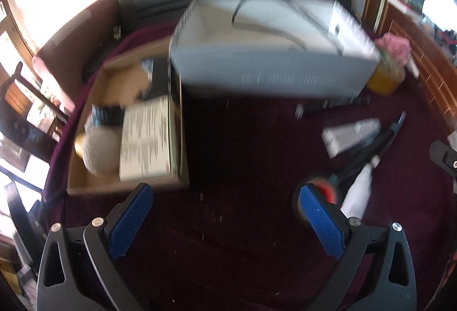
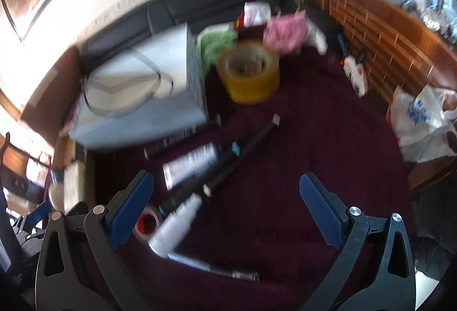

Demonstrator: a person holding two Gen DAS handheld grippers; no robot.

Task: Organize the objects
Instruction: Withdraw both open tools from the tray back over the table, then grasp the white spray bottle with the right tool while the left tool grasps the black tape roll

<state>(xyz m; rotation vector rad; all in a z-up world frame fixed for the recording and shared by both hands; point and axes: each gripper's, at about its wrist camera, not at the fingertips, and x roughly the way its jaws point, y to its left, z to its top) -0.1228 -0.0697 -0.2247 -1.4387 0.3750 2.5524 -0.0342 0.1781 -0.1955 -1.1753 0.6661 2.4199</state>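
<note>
Both your left gripper (image 1: 224, 221) and right gripper (image 2: 225, 212) hang spread and empty. Nearest lie one white bottle (image 2: 174, 225), one tape roll (image 2: 147, 223), two tubes and a black wand; grabbing blurred, you risk scattering them. Farther, one cardboard box (image 1: 85, 182) waits.

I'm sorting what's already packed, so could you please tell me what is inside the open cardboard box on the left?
Inside the cardboard box lie a printed white carton, a pale round object and small blue-and-black packages. Blur hides details, and anything beneath them is covered.
</note>
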